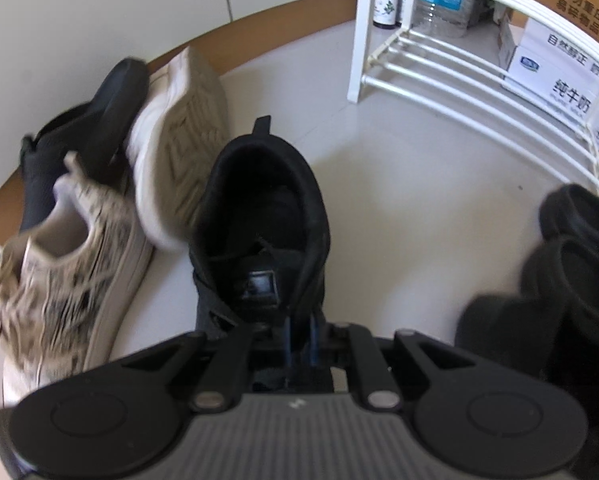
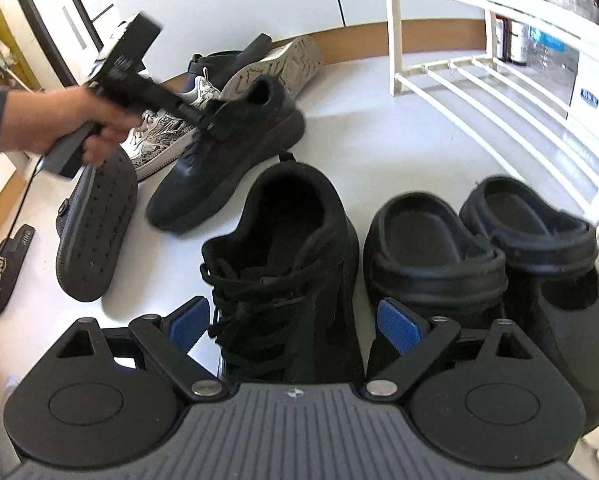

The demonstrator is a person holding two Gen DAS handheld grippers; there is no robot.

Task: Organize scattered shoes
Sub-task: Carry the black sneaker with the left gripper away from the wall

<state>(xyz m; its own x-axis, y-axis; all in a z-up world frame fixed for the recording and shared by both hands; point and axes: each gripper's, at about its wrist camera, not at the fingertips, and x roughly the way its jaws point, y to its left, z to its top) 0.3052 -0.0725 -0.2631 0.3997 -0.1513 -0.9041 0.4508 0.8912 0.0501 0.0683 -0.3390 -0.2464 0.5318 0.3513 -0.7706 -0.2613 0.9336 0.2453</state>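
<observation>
My left gripper (image 1: 299, 344) is shut on the tongue of a black sneaker (image 1: 259, 216), whose heel points away from me. In the right wrist view, that sneaker (image 2: 227, 148) hangs tilted just above the white floor. A hand (image 2: 59, 120) holds the left gripper (image 2: 215, 120) there. My right gripper (image 2: 293, 326) is open, its blue pads (image 2: 187, 324) on either side of a second black laced sneaker (image 2: 283, 264) standing on the floor. A pair of black clogs (image 2: 431, 248) sits just right of it.
A white shoe rack (image 2: 499, 92) stands at the right with bare rails. By the wall lie a patterned beige sneaker (image 1: 59, 272), a white sneaker (image 1: 183, 140) sole up and another dark shoe (image 1: 87, 140). A grey slipper (image 2: 95, 228) lies sole up beside a black slide (image 2: 3, 268).
</observation>
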